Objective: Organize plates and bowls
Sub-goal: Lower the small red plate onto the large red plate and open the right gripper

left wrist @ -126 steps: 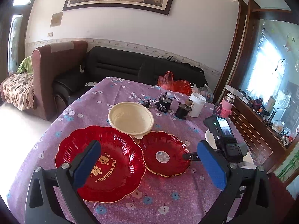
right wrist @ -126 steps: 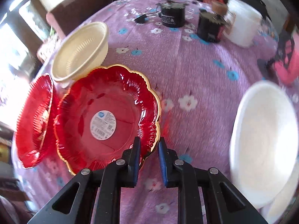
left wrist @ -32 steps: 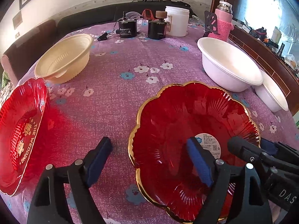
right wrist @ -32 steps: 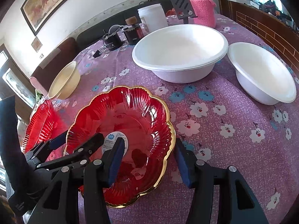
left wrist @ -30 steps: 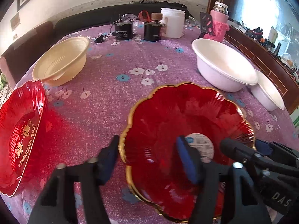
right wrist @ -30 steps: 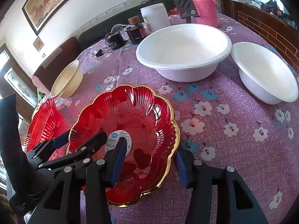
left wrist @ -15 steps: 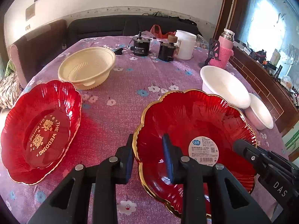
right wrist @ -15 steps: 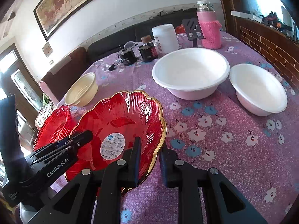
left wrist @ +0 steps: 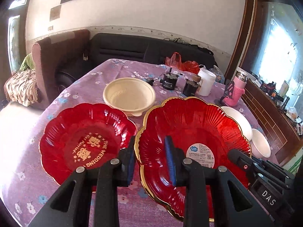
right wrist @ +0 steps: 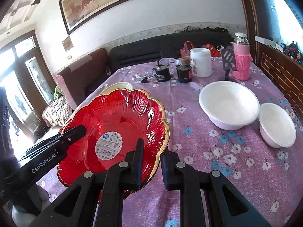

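Lifted higher since half a second ago, the gold-rimmed red scalloped glass plate with a white label [left wrist: 195,132] is now hanging clear above the purple floral tablecloth [left wrist: 79,87], with more of the room showing behind it in both views. Furthest left, the larger red scalloped plate with gold "THE WEDDING" lettering [left wrist: 83,141] is lying flat on the cloth, its ribbed, glossy surface catching the light. Beside it, the left gripper [left wrist: 150,157] is clamping the held plate's left rim, one blue pad under the gold edge and the other inside the fluted bowl, jaws drawn close together. Behind them, the cream round plastic bowl with a ridged inner wall [left wrist: 129,95] is sitting on the table. Across the plate, the right gripper [right wrist: 151,158] is pinching the opposite gold edge, jaws nearly together on the thin rim, one black finger resting on the ribbed inside. Further right, the large white smooth round bowl [right wrist: 229,105] and the small white round bowl [right wrist: 277,124] are standing just beside each other, smooth and matte. Behind them, a pink knit-sleeved flask [right wrist: 241,64] is standing upright.
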